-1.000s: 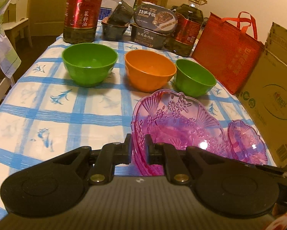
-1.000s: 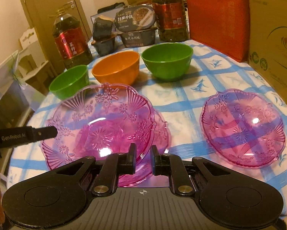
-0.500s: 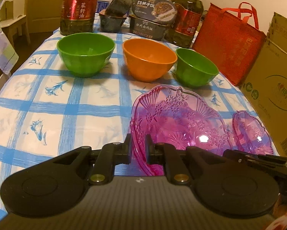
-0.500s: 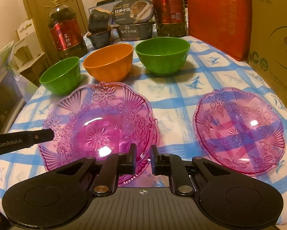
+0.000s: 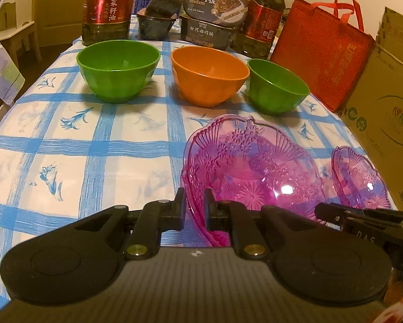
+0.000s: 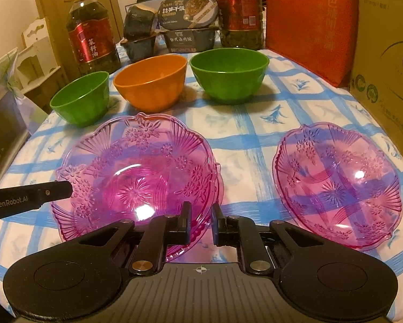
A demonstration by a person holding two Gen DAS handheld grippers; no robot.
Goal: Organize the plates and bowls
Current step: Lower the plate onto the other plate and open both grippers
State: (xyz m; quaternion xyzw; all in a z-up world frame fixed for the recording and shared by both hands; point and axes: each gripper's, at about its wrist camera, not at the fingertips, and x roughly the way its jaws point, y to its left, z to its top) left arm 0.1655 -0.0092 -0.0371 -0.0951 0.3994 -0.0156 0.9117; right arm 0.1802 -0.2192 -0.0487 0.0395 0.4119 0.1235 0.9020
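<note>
A pink cut-pattern plate [image 5: 252, 172] [image 6: 136, 177] is held by both grippers. My left gripper [image 5: 193, 202] is shut on its near-left rim, and in the right wrist view it comes in side-on from the left [image 6: 64, 189]. My right gripper [image 6: 200, 215] is shut on the plate's near-right rim. A second pink plate's edge [image 6: 219, 180] shows just beneath the held one. A third pink plate [image 6: 338, 191] [image 5: 360, 180] lies apart to the right. Behind stand a large green bowl [image 6: 228, 72], an orange bowl [image 6: 150, 80] and a small green bowl [image 6: 79, 99].
The table wears a blue-checked cloth [image 5: 93, 145]. Along its far edge stand two oil bottles [image 5: 107, 5] [image 5: 263, 16] and stacked food boxes [image 5: 209, 29]. A red bag [image 5: 322, 62] and a cardboard box [image 5: 384, 102] line the right side. A chair [image 5: 13, 32] stands off to the left.
The held plate has shifted over the plate beneath it, so less of the lower plate's rim shows now. Both grippers keep their grip.
</note>
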